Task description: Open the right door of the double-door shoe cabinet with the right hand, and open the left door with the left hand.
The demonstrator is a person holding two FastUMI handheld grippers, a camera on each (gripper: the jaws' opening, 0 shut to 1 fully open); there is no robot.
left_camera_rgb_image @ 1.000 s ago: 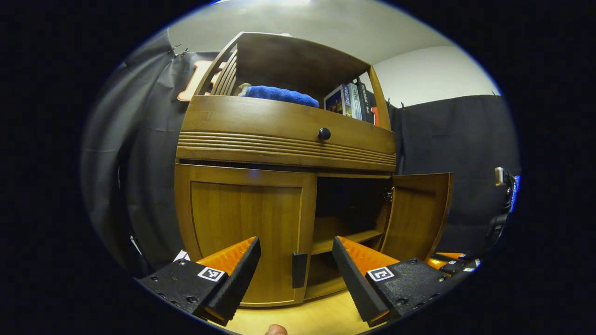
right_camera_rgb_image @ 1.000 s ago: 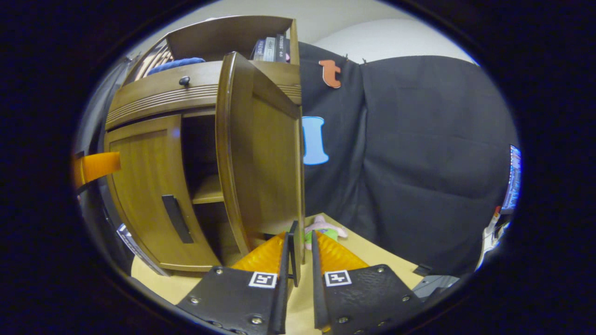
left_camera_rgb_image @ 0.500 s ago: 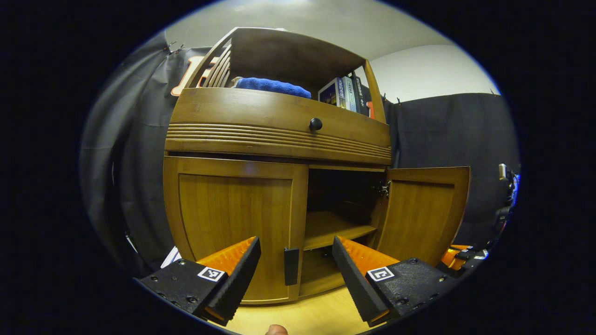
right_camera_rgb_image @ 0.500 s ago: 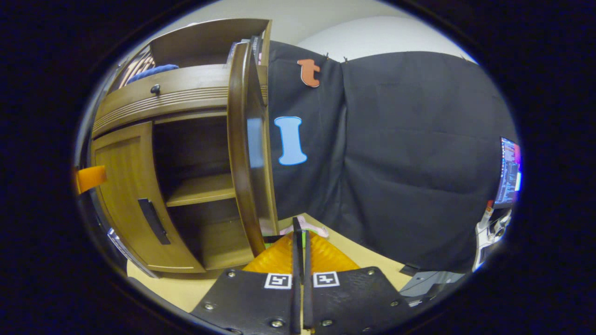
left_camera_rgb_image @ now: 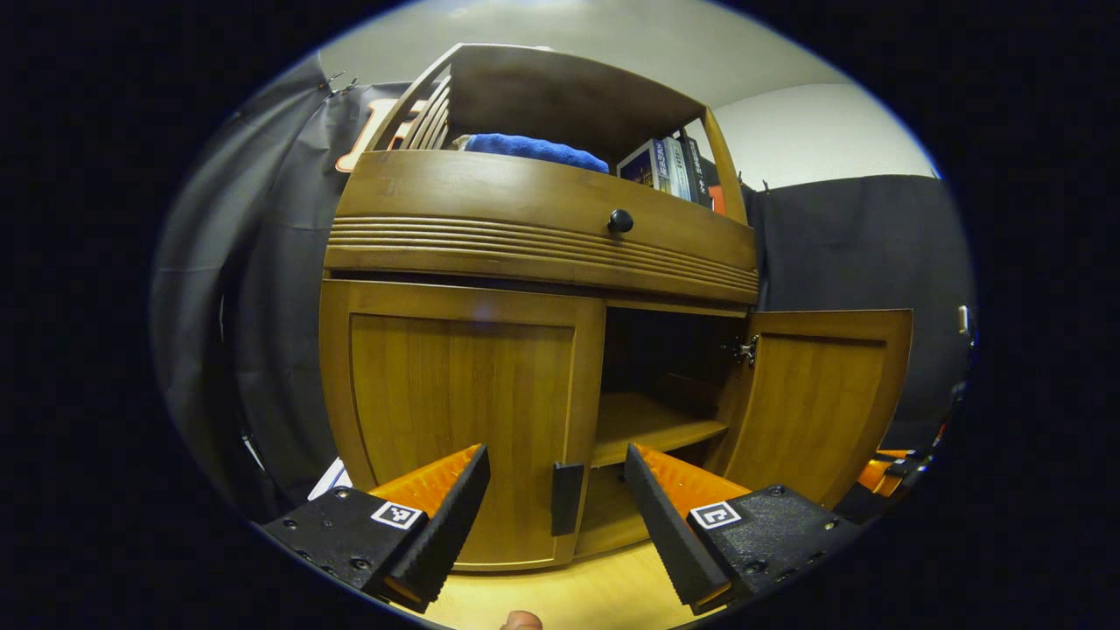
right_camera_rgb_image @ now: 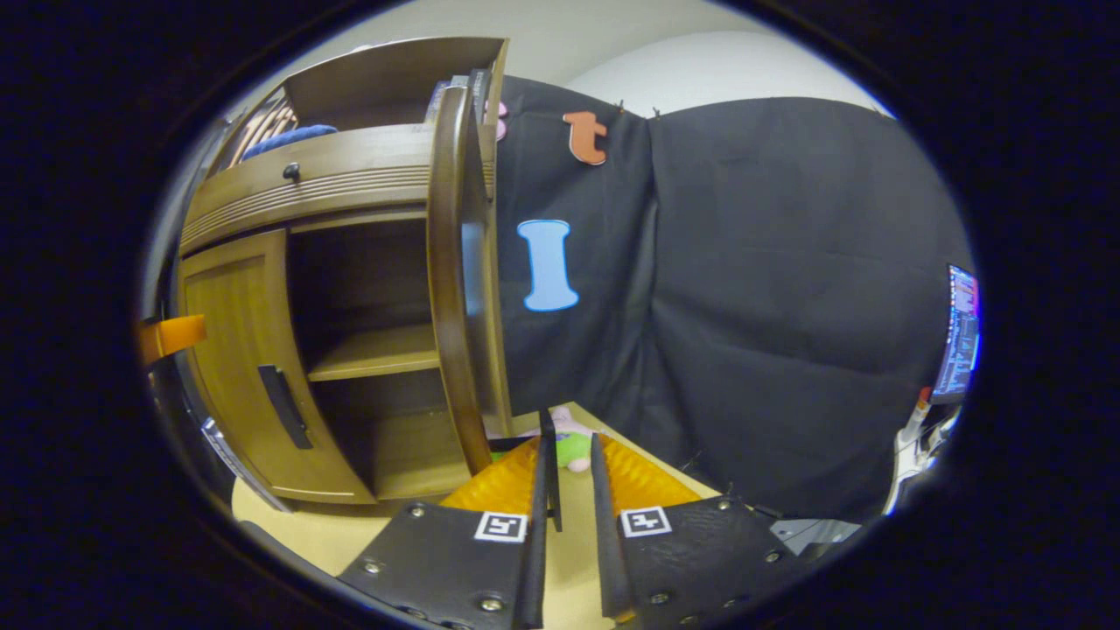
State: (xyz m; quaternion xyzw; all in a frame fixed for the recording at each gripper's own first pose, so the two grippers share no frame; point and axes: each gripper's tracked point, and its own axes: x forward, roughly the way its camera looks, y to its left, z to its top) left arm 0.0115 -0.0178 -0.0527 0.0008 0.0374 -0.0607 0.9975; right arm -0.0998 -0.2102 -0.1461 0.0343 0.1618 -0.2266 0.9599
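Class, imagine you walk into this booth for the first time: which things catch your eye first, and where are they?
The wooden shoe cabinet dominates, with its right door swung wide open to show a bare inner shelf while the left door is shut. In the left gripper view, the left gripper hangs with open jaws before that door's dark handle. A blue towel and a row of books sit up on the top shelf.
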